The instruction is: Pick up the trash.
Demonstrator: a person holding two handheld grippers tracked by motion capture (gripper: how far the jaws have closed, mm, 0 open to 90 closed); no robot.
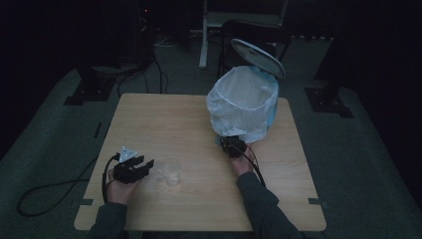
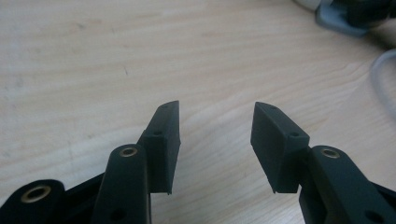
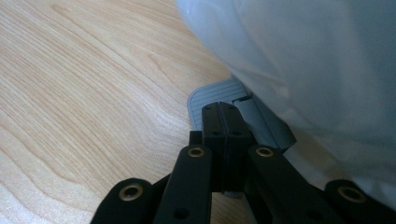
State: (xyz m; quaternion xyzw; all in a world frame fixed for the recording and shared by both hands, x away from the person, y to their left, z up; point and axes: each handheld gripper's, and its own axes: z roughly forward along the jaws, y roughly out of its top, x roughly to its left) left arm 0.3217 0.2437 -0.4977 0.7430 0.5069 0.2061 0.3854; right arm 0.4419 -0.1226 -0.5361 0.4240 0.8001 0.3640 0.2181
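Bin point(image 1: 244, 102) unlabelled, cup point(image 1: 170, 171) unmarked.

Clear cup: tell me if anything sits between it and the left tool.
Nothing visible does. The clear cup stands on the table just right of the left tool, whose jaws are open and empty, with bare wood between them.

From the high view I read a dim, underexposed scene; the surroundings fall to near black. Both gripper views are brightly, evenly lit, with the table point(image 2: 93, 60) grain sharp and near foreground parts softly blurred.
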